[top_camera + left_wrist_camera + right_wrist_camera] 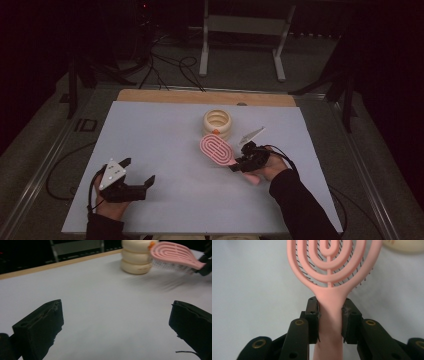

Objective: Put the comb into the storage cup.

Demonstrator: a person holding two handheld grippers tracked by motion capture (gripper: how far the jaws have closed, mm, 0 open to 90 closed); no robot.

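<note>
Right gripper view is showing the right gripper (330,317) clamping the neck of the pink hairbrush (329,272), its head sticking out beyond the jaws over the white table (165,150), near a cream ring stack (217,122). Left gripper (138,173) is resting open, well apart, in a dark room. Looped ribs are forming the brush's open back, bristles facing down.
</note>
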